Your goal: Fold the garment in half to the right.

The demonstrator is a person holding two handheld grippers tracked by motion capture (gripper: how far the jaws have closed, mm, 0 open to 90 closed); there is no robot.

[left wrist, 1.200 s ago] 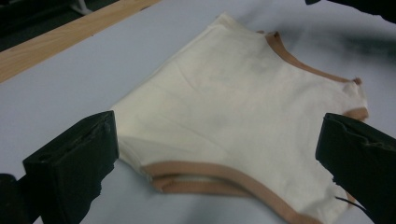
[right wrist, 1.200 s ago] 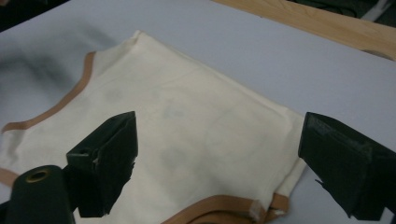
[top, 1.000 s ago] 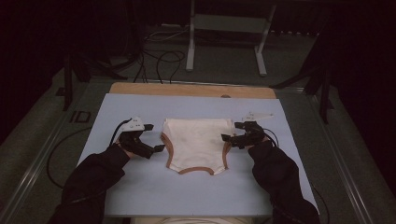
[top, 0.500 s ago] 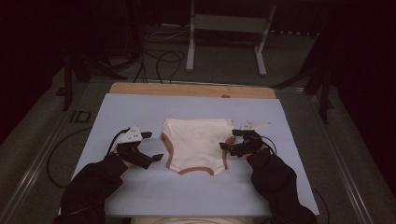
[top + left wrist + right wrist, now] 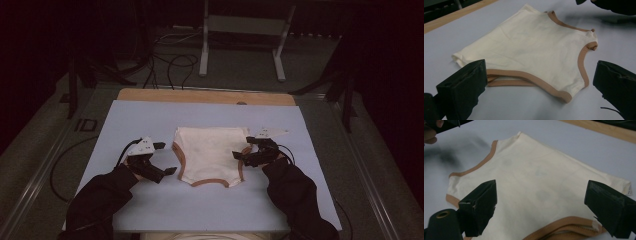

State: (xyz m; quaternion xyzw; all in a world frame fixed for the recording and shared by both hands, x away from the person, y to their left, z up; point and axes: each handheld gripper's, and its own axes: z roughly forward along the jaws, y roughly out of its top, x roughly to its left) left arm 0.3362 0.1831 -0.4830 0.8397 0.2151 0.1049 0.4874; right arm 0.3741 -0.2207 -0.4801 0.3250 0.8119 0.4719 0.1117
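A small cream garment point(image 5: 210, 154) with tan trim lies flat on the pale blue mat point(image 5: 150, 120), its neck and arm openings toward me. My left gripper point(image 5: 165, 158) stands open just left of the garment's left edge, holding nothing. My right gripper point(image 5: 242, 151) is open at the garment's right armhole edge, jaws spread over the cloth. In the left gripper view the garment point(image 5: 534, 50) lies between and beyond the wide-apart jaws. Seen from the right gripper view, the garment point(image 5: 536, 185) spreads under the open jaws, its tan trim near the bottom.
A wooden strip point(image 5: 205, 96) runs along the mat's far edge. Beyond the table stand a metal frame point(image 5: 240, 40) and loose cables point(image 5: 170, 60) on the floor. Dark stands flank the table on both sides.
Both hands have drawn slightly toward me along the garment's sides. The right gripper has closed in on the garment's right edge. The garment lies as before.
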